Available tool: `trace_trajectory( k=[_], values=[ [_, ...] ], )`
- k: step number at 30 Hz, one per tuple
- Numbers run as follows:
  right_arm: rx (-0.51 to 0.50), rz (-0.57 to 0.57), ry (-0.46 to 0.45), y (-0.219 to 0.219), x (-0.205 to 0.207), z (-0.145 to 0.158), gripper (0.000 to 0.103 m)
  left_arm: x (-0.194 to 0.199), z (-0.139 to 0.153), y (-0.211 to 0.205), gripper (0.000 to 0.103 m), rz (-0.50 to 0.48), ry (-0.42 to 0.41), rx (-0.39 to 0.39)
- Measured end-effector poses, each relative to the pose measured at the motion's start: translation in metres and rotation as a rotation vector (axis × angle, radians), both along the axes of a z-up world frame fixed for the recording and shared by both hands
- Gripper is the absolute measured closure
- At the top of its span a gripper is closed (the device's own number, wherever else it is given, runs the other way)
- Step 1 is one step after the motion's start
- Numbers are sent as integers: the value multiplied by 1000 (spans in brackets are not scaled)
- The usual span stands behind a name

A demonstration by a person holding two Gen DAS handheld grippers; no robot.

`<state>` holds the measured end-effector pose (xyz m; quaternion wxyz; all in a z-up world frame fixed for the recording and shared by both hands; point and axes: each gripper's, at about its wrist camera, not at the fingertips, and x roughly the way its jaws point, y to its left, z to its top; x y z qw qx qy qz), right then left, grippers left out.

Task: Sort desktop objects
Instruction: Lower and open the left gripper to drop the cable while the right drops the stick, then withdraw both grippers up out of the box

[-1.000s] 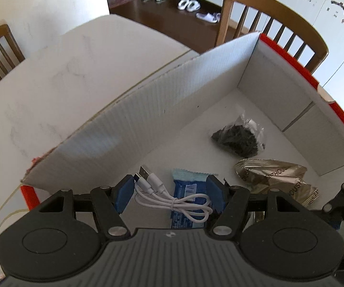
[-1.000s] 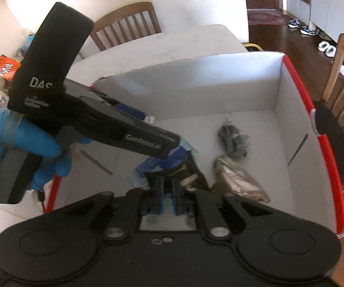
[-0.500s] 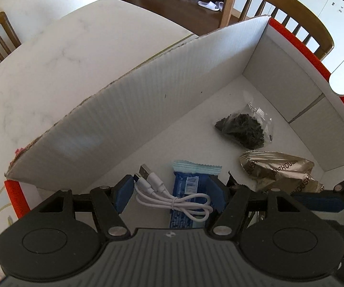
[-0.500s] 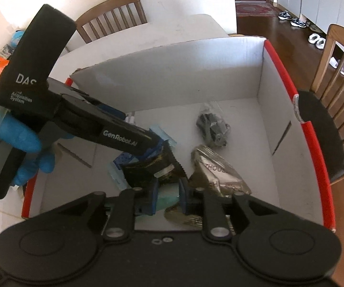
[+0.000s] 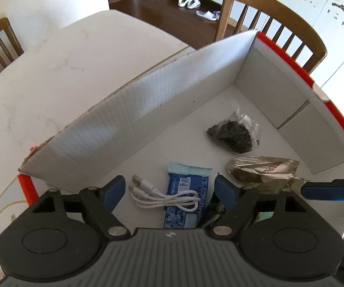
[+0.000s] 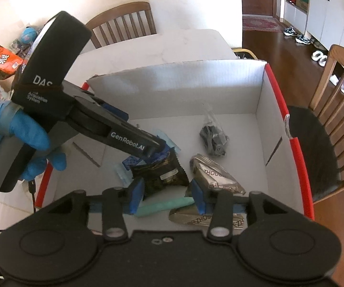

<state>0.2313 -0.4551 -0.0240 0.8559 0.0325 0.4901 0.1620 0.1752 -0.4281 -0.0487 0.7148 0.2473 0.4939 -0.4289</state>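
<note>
Now both grippers are letting go over the white box.

Nearest, the right gripper is opening, jaws clear of the mint-green packet and dark sachet below; a second ago it was clenched. The left gripper is widening around nothing, above the white cable lying on the blue wrapper; judged delivered. Beyond are lying gold packets lettered "ZHOUHE" and a dark bag. Gripper bodies read "GenRobot.AI" and "DAS".
</note>
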Motion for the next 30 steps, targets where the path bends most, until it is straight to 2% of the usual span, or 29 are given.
trace_trajectory(
  k=[1,8,21,27,30],
  values=[
    [-2,2,-7,-1,-1,2,45,3,3,1,21,-1,-1,-6],
    [-15,9,-16,-2,-6,8,45,-7,20,10,21,-2,-6,-49],
    [-58,60,-29,2,-16,17,45,-30,50,57,21,13,-13,-145],
    [-71,73,-41,7,-21,19,38,-44,64,78,21,16,-14,-193],
    [-83,75,-49,8,-22,20,38,-52,72,90,21,12,-18,-223]
  ],
)
